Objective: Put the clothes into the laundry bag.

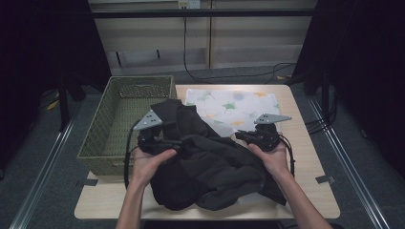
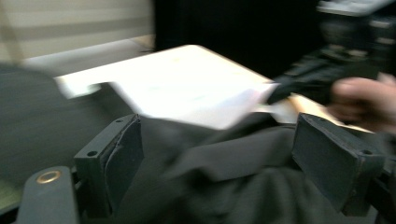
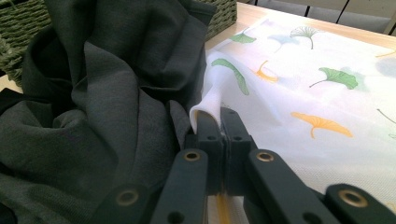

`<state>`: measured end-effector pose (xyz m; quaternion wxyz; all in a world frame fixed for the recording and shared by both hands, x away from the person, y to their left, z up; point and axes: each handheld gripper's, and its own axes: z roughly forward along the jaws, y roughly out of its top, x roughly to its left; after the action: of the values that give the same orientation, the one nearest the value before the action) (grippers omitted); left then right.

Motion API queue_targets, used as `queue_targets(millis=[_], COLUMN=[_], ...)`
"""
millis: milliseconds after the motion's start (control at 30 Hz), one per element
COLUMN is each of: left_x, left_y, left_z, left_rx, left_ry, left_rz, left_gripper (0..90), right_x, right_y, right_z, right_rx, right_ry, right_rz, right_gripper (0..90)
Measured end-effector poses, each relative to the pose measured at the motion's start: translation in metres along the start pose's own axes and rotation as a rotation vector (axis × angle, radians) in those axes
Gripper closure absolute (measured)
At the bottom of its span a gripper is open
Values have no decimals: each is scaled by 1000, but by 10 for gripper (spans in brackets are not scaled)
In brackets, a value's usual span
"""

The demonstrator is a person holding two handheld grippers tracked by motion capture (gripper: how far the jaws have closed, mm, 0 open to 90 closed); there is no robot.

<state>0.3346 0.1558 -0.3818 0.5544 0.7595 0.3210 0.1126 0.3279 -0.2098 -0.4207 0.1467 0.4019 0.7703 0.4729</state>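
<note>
High view, cloth: a white cloth with a leaf print [image 1: 234, 107] lies flat on the far half of the table [image 1: 305, 162], and a dark garment [image 1: 205, 162] is heaped over its near edge.
High view, basket: a woven basket [image 1: 124, 119] sits at the table's left side, and the garment's far fold leans on its rim.
High view, hands: the left gripper [image 1: 160, 140] is over the garment's left part; the right gripper [image 1: 253, 136] is at the seam between garment and cloth.
Left gripper view, jaws: the left gripper [image 2: 217, 154] has its jaws spread wide, with dark fabric bunched between them but not squeezed; the picture is blurred.
Right gripper view, jaws: the right gripper [image 3: 219, 126] has its jaws pressed together, pinching a raised fold of the white cloth [image 3: 212, 100] beside the garment [image 3: 93, 107].
Risk, drag: pulling the pinched cloth would likely haul the garment along, since it lies on top.
Risk, slip: the pinch holds only a thin fold, which may slide out under that load.
Risk, left side: closing on loose bunched fabric may catch several layers.
</note>
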Motion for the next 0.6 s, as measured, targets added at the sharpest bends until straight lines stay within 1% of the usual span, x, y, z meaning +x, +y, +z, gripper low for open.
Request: queue_targets(millis=[33, 100, 133, 233, 267, 333, 367, 400, 433, 467, 500, 533, 567, 600], left_x=[6, 14, 18, 27, 29, 27, 27, 26, 27, 27, 29, 29, 31, 33], left_y=[-1, -2, -3, -4, -2, 1, 2, 2, 2, 2, 2, 2, 3, 3], left_z=[-2, -3, -2, 2, 2, 1, 2, 3, 5, 5, 8, 8, 8, 10], left_rx=[-4, 32, 46, 76, 77, 77, 91, 115, 143, 143, 167, 167, 170, 184], left_ry=[23, 80, 96, 83, 85, 82, 92, 109, 114, 114, 137, 137, 117, 103], left_rz=[-25, -19, -21, -48, -38, -49, -35, -22, 5, 5, 11, 11, 9, 5], left_gripper=[157, 145, 145, 120, 103, 107, 111, 111, 109, 109, 108, 105, 107, 107], right_x=[0, 0, 0, 0, 0, 0, 0, 0, 0, 0, 0, 0, 0, 0], right_y=[0, 0, 0, 0, 0, 0, 0, 1, 1, 1, 1, 1, 1, 1], right_z=[0, 1, 1, 2, 2, 2, 1, 1, 1, 1, 0, 0, 1, 1], right_rx=[2, 4, 4, 3, 4, 4, 4, 3, 3, 3, 5, 5, 4, 4], right_ry=[2, 1, 1, 3, 4, 4, 4, 4, 4, 4, 4, 4, 4, 4], right_rz=[-3, -1, -1, -1, -3, -3, -4, -5, -7, -7, -12, -12, -9, -9], right_gripper=[891, 891, 891, 891, 890, 890, 890, 890, 890, 890, 890, 890, 890, 890])
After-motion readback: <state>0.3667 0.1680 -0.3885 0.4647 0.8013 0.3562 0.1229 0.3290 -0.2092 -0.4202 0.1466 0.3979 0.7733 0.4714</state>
